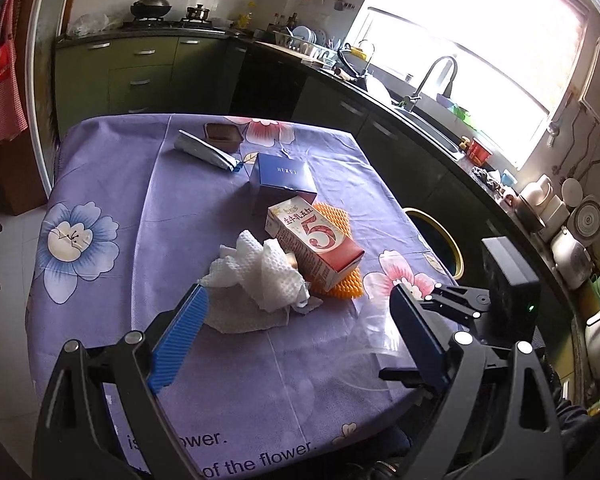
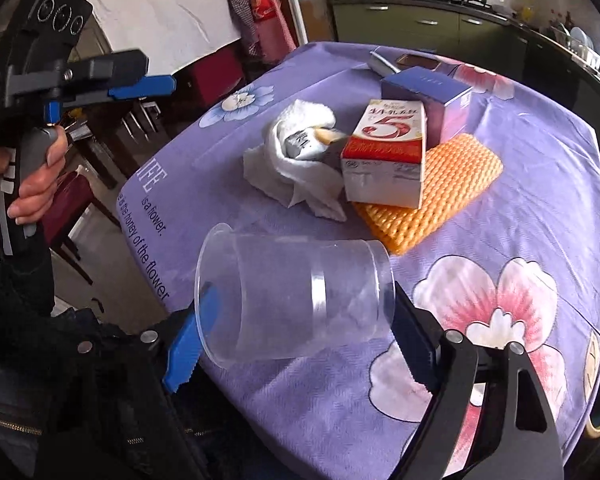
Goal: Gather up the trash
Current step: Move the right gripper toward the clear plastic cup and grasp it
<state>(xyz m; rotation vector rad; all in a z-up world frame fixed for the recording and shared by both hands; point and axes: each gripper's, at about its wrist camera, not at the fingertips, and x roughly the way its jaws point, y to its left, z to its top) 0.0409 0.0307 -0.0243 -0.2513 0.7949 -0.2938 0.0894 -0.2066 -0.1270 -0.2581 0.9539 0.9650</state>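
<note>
Trash lies in the middle of the purple flowered tablecloth (image 1: pixel 112 168): from left to right a crumpled paper towel (image 1: pixel 260 276), a red and white carton (image 1: pixel 314 240) lying on an orange mesh pad (image 1: pixel 342 286), with a blue box (image 1: pixel 282 180) behind. The left gripper (image 1: pixel 300 312) hovers over the towel with its fingers wide apart, holding nothing. Only the right wrist view shows clearly the clear plastic cup (image 2: pixel 296 300), on its side between the fingers of the right gripper (image 2: pixel 300 332); whether they press it I cannot tell.

purple floral table (image 1: pixel 112 184) holds paper towel (image 1: pixel 260 276), orange mesh (image 2: pixel 452 184), blue box (image 1: pixel 282 180), perhaps a wrapper (image 1: pixel 206 150).
</note>
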